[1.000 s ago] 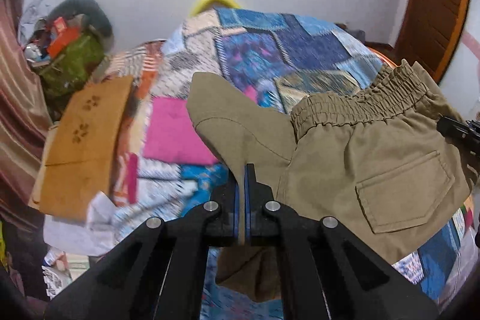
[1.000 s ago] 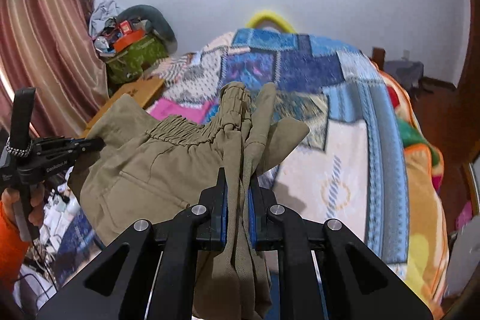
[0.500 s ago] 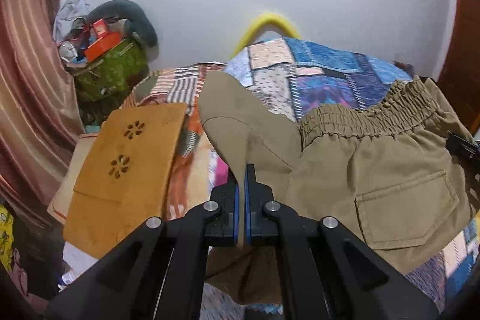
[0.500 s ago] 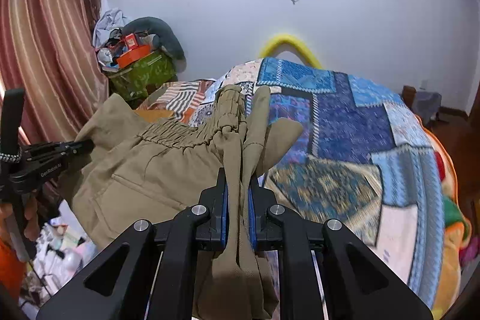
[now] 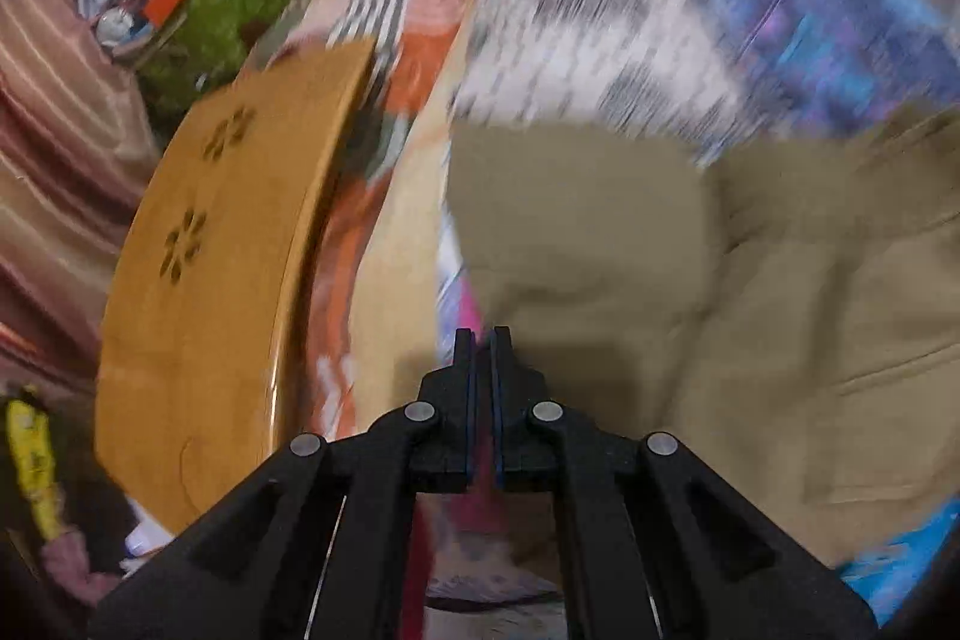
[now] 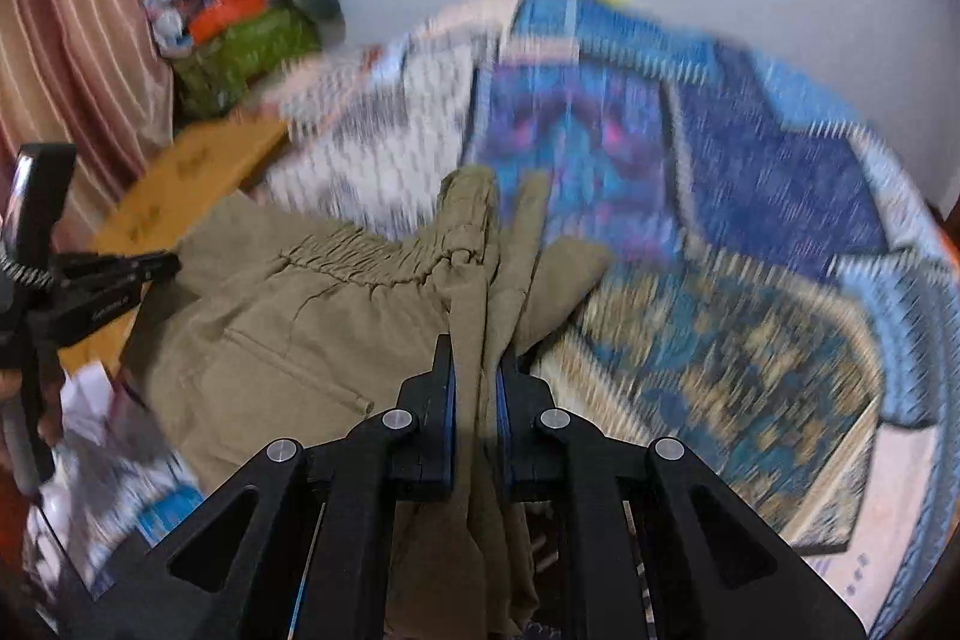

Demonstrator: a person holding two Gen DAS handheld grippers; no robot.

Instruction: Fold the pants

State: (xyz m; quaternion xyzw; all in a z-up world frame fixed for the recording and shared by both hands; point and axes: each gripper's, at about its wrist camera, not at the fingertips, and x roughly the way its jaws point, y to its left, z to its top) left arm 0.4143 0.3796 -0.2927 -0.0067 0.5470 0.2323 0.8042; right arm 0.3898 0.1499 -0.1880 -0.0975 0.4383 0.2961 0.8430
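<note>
The khaki pants (image 6: pixel 336 304) with an elastic waistband hang spread between my two grippers over the patchwork bed. My right gripper (image 6: pixel 477 370) is shut on a bunched fold of the waistband end. In the left wrist view the pants (image 5: pixel 690 280) lie to the right of my left gripper (image 5: pixel 483 340). Its jaws are nearly together with a thin gap, and no cloth shows between them in this blurred frame. The left gripper also shows in the right wrist view (image 6: pixel 144 268) at the pants' left corner.
A patchwork quilt (image 6: pixel 750 220) covers the bed. A wooden board (image 5: pixel 222 250) with flower cutouts lies beside the bed on the left. A green bag (image 5: pixel 222 22) with clutter sits by the striped curtain (image 5: pixel 54 148). Papers (image 6: pixel 96 436) lie below left.
Both grippers have swung down toward the bed, blurring the views. The pants have dropped lower over the quilt. Cloth stood between the left jaws before; now none shows there.
</note>
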